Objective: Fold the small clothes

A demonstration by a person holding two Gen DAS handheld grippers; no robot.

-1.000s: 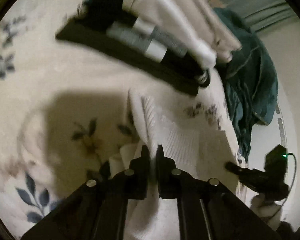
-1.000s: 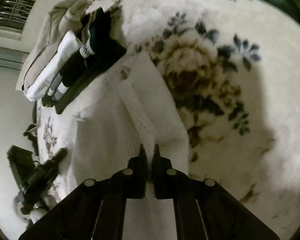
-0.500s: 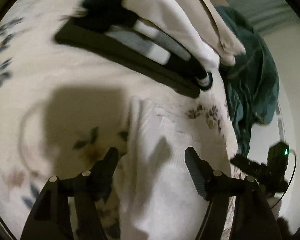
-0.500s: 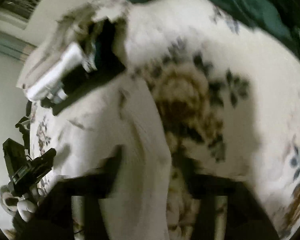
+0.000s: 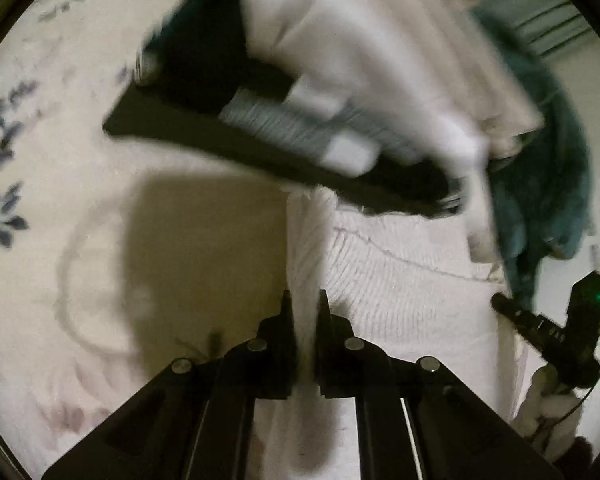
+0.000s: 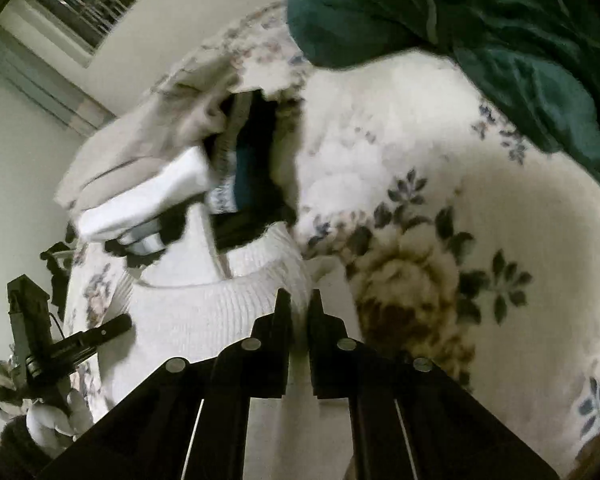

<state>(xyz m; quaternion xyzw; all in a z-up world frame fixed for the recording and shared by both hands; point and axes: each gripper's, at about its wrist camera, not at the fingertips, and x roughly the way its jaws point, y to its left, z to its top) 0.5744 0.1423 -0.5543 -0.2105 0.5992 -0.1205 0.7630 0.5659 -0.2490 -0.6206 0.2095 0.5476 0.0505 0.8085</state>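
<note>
A white ribbed knit garment [image 5: 388,276] lies on the floral bedspread [image 5: 60,184]. My left gripper [image 5: 304,300] is shut on a raised fold at its left edge. In the right wrist view the same white garment [image 6: 204,312] shows its ribbed hem, and my right gripper [image 6: 299,300] is shut on that hem at the right side. The other gripper shows at the edge of each view, right one [image 5: 556,332] and left one [image 6: 56,344].
A stack of folded clothes, black, grey and white [image 5: 300,92], sits just beyond the garment; it also shows in the right wrist view [image 6: 172,184]. A dark green blanket [image 6: 480,28] lies bunched at the far side of the bed [image 5: 548,192].
Both grippers were shut on the garment, opened half a second ago, and are now shut on it again at new spots closer to the stack of clothes.
</note>
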